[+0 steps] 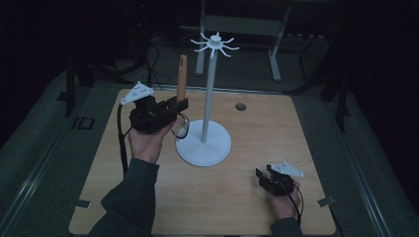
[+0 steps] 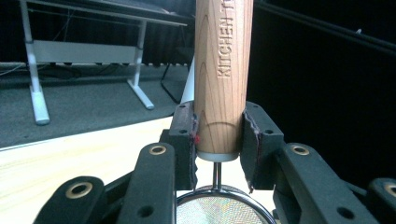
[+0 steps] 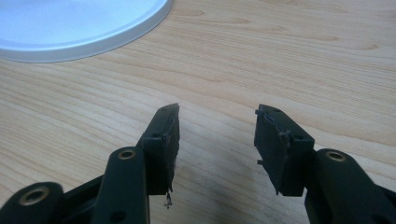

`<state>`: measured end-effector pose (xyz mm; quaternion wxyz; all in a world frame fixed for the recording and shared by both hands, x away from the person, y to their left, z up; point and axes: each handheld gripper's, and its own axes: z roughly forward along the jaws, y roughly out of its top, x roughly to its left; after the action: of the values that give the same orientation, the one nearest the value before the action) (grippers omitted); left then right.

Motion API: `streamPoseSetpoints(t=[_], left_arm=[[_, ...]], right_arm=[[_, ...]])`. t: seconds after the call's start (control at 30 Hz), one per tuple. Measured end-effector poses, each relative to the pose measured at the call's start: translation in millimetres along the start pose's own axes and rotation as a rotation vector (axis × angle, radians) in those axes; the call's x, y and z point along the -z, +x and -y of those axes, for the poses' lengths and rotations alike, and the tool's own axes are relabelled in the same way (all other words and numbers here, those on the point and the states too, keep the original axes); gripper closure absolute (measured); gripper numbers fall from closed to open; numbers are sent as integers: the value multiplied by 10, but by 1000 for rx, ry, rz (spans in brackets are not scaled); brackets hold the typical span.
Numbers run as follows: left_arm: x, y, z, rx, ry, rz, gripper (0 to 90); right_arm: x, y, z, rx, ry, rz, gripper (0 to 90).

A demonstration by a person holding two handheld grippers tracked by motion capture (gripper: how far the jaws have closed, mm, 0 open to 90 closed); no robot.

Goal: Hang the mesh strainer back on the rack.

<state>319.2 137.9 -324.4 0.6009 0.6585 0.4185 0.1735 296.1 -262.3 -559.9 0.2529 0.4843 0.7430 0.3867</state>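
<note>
My left gripper (image 1: 182, 103) is shut on the wooden handle (image 2: 223, 74) of a small metal strainer, held upright with the handle (image 1: 182, 77) pointing up and the mesh ring (image 1: 181, 126) hanging below. In the left gripper view both pads clamp the handle's lower end, and the mesh bowl (image 2: 219, 207) sits just under the jaws. A white stand (image 1: 209, 84) with hook arms at its top rises from a round base (image 1: 203, 143) just right of the strainer. My right gripper (image 1: 260, 174) rests low at the table's front right, jaws open and empty (image 3: 217, 126).
The wooden table (image 1: 257, 128) has a small dark hole (image 1: 240, 106) near its far edge. The stand's white base (image 3: 79, 28) lies ahead of my right gripper. Beyond the table stands a desk frame with white legs (image 2: 37, 93) on dark carpet.
</note>
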Motion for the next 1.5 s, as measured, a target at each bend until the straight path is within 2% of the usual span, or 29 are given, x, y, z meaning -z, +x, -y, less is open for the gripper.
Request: streamPoseSetpoints(t=[0.27,0.57,0.7,0.8,1.07,1.23,1.27,1.33,1.5], left_arm=[[-50,-37,-92,-1,-16,13,692],[-147,-55,-163,-11,-3,14,692],[-199,-44,-191,-10,9,17,692],[-233,-46,-212,-31,26,7,692],[-309,-44,-261,-27,55,1,692],[-402,-44,-256,-31,102,-17,687],[-406,-42,-245,-27,94,-22,674],[-395,-37,-239,-19,77,-36,581],[-332,-75,-241,-52,52,-65,492]], right_arm=[[1,2,0,-2,1,-1,498],[2,1,0,-3,0,-1,498],[2,2,0,-6,1,-1,498],[2,2,0,-5,1,-2,498],[1,0,0,-2,-1,-1,497],[3,-1,1,-5,0,-3,496],[3,-2,1,-4,0,-3,496],[4,-2,1,-5,0,-3,496],[6,-2,1,-5,0,-3,495]])
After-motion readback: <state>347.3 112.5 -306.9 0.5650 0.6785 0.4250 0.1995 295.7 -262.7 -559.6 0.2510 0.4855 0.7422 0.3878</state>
